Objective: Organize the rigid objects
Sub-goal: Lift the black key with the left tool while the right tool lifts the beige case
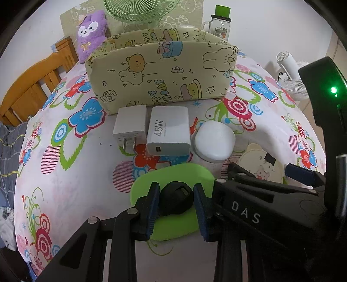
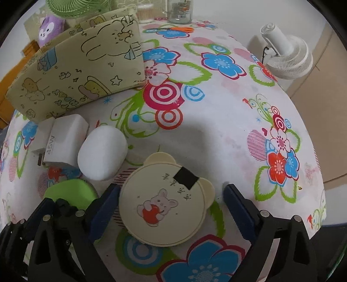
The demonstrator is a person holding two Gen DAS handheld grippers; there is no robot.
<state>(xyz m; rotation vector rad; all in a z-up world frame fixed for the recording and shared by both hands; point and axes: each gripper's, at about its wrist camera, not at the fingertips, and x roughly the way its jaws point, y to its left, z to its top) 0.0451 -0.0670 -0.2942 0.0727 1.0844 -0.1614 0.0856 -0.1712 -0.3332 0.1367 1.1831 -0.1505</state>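
Note:
My left gripper (image 1: pixel 176 202) is shut on a small black charger (image 1: pixel 176 201), held just over a green oval case (image 1: pixel 173 180) on the floral tablecloth. Beyond it lie a small white plug (image 1: pixel 129 125), a white 45W charger (image 1: pixel 168 130) and a white rounded case (image 1: pixel 214 141), in a row before the yellow cartoon storage box (image 1: pixel 160 73). My right gripper (image 2: pixel 171 206) is open, its fingers either side of a cream bear-eared round case (image 2: pixel 162 204). The white case (image 2: pixel 102 151), 45W charger (image 2: pixel 65 143) and green case (image 2: pixel 69 193) also show in the right wrist view.
The storage box (image 2: pixel 76 71) stands at the back left. Behind it are a purple plush (image 1: pixel 91 32), a green fan (image 1: pixel 138 10) and a glass jar (image 1: pixel 220 26). Orange scissors (image 2: pixel 177 29) lie far back. A white fan (image 2: pixel 286 58) stands off the table's right edge.

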